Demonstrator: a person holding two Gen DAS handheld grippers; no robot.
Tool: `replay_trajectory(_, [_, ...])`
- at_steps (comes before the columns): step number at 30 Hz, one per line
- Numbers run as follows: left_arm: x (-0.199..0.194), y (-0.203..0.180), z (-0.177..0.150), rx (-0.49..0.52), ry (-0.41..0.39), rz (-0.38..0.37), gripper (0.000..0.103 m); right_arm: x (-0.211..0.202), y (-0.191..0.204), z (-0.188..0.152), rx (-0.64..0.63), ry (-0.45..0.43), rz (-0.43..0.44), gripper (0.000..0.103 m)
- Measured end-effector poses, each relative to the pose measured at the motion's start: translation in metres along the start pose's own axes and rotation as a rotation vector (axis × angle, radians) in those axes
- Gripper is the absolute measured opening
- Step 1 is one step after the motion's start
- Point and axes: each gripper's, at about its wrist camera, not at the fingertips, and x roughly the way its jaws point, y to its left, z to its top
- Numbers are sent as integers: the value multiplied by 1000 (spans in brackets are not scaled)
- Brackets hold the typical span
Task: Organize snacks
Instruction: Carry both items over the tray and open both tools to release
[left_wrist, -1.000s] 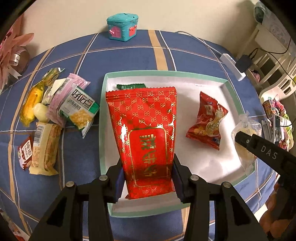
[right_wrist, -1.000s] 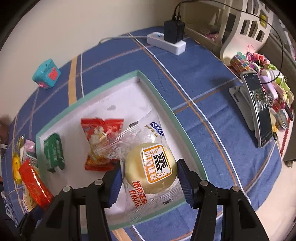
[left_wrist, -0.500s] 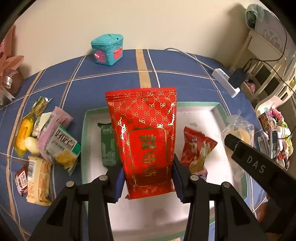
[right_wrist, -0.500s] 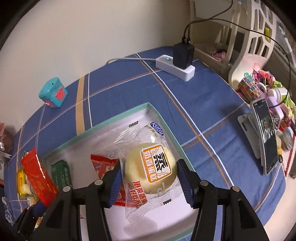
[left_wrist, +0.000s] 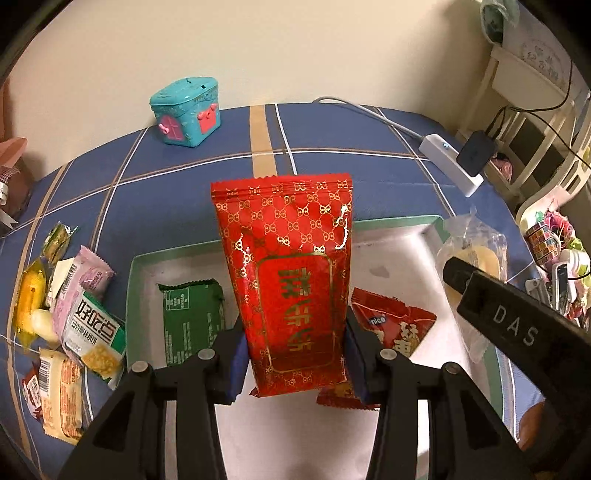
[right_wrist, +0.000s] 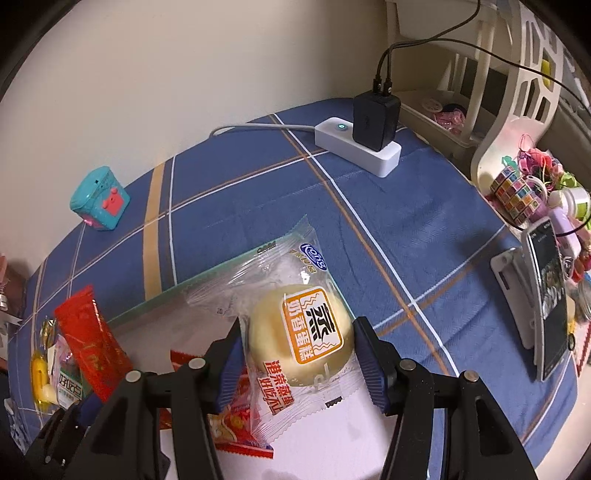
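Observation:
My left gripper is shut on a tall red pouch with gold print, held upright above the white tray with a green rim. My right gripper is shut on a clear-wrapped yellow steamed cake, also over the tray. A green packet and a red snack bag lie in the tray under the pouch. In the right wrist view the red pouch shows at the left; the cake and right gripper finger show at the right of the left view.
Several loose snack packets lie on the blue checked cloth left of the tray. A teal toy box stands at the back. A white power strip with a black charger and a propped phone sit at the right, beside toys.
Both grippers have drawn back toward the near side with their packets, so the tray sits lower in each view and more of the far cloth and wall shows.

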Motion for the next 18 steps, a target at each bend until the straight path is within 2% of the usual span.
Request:
replay_trajectory(11, [19, 12, 4, -15, 26, 3, 48, 29, 17, 0, -38, 38, 3, 60])
replay_trajectory(15, [15, 13, 7, -21, 24, 2, 59, 34, 15, 0, -33, 68, 5, 63])
replay_trajectory(18, [5, 12, 10, -16, 17, -6, 66, 31, 10, 3, -14, 79, 4, 71])
